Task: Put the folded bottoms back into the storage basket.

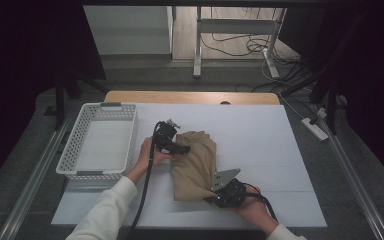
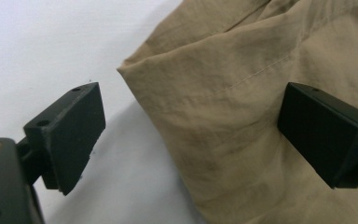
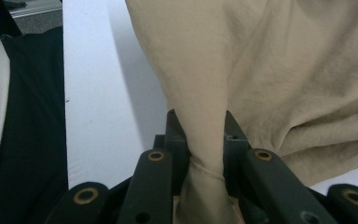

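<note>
No writing, label, brand, number or sign can be read in any of the views.
</note>
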The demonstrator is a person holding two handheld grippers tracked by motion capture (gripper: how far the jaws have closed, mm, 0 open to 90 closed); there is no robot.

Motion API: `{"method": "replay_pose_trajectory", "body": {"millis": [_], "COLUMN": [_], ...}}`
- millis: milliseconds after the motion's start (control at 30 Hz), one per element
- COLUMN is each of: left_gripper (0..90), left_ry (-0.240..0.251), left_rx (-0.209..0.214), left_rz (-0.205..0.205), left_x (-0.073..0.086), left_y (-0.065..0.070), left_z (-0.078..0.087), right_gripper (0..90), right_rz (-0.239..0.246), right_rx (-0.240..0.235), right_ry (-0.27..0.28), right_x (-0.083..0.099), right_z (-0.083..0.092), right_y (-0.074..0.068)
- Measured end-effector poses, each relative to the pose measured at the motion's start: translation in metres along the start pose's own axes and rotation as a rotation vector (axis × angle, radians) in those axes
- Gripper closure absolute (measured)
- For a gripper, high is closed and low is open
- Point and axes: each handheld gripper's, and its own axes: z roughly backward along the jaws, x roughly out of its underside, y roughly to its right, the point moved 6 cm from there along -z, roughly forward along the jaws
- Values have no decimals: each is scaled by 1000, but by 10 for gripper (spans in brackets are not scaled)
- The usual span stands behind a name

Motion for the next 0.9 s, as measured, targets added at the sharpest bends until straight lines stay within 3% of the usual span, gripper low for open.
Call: {"method": "replay_pose_trajectory", "body": {"millis": [233, 367, 500, 667, 900], "left_gripper": [88, 155, 322, 480, 553], "left_ry": [6, 11, 18, 18, 22], "left_rx": [30, 71, 135, 138, 126], "left_rz": [-41, -48, -54, -75, -90], "left_x": [-4, -4, -3, -3, -5], "left_y": [5, 8, 11, 13, 15], "left_z": [-9, -11, -9, -5, -2], "right_gripper": [777, 776, 777, 777, 778], "right_rz": [-3, -3, -3, -1, -1], "right_rx": [-3, -3, -4, -1, 3], "right_ry": [-2, -1, -1, 1, 10], "right_x": [0, 0, 0, 0, -1], "right_z": [0, 0, 0, 0, 1], "right_y": [0, 0, 0, 0, 1]}}
